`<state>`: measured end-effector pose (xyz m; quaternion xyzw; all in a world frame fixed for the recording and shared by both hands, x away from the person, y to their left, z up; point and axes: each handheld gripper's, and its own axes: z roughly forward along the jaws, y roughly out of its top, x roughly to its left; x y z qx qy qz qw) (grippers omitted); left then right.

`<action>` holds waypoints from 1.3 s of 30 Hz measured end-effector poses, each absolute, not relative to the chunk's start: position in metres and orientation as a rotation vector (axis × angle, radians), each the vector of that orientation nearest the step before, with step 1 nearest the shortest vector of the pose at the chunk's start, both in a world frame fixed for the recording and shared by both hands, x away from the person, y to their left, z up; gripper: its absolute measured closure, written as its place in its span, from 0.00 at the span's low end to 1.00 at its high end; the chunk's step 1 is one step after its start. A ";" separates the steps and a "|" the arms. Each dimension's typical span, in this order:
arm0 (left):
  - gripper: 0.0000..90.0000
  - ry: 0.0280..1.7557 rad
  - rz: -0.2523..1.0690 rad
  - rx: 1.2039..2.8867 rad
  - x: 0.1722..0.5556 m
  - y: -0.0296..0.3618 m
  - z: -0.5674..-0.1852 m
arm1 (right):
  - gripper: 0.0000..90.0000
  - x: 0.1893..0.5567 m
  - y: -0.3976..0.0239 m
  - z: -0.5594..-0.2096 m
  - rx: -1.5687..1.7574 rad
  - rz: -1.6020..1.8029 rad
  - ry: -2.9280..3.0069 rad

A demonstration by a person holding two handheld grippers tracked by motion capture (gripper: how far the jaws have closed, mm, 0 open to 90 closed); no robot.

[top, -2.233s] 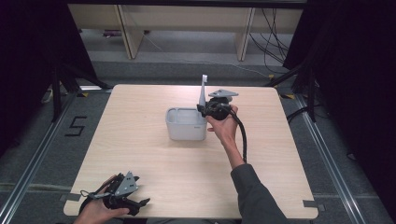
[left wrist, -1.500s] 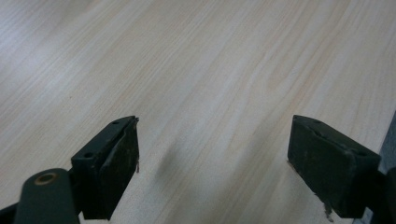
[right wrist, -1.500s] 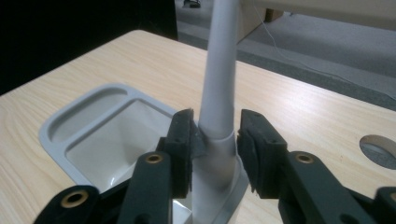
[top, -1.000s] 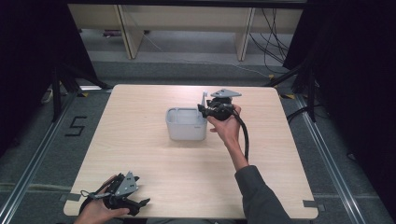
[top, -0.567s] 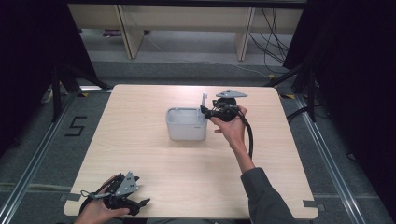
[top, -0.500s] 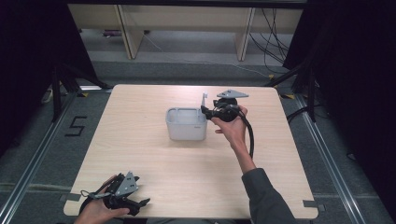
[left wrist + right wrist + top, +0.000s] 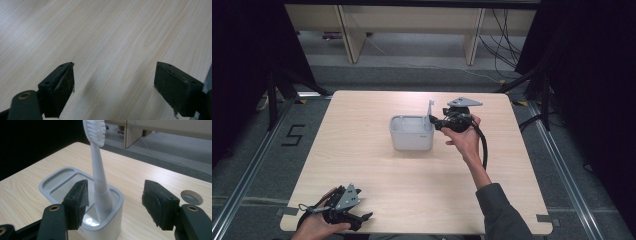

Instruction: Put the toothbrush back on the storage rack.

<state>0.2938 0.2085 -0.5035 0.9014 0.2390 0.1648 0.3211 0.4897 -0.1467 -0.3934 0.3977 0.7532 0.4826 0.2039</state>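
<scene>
Now upright in the grey holder (image 7: 75, 185) mid-counter (image 7: 377, 170), the white toothbrush (image 7: 98, 170) is delivered; right tongs (image 7: 115, 202) have just been opening around it, left tongs (image 7: 115, 87) idle, released; only withdrawal remains.

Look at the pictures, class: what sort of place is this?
Probably a lab recording station, not a bathroom: a bare wooden table, black curtains either side, loose cables on the floor behind.

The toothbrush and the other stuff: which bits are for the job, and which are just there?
For the job:
white plastic toothbrush
pale grey plastic holder box
right gripper, open

Just there:
left gripper
light wooden table
round hole cover
</scene>
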 end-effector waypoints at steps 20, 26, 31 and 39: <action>0.18 0.631 0.430 2.369 0.294 0.209 -0.504 | 0.41 0.473 -0.161 -0.397 1.108 1.354 2.113; 0.18 0.624 0.436 2.379 0.295 0.209 -0.503 | 0.41 0.466 -0.167 -0.399 1.084 1.352 2.124; 0.18 0.628 0.430 2.387 0.294 0.209 -0.503 | 0.38 0.458 -0.170 -0.402 1.094 1.359 2.117; 0.18 0.632 0.445 2.385 0.294 0.209 -0.504 | 0.33 0.446 -0.177 -0.408 1.106 1.356 2.134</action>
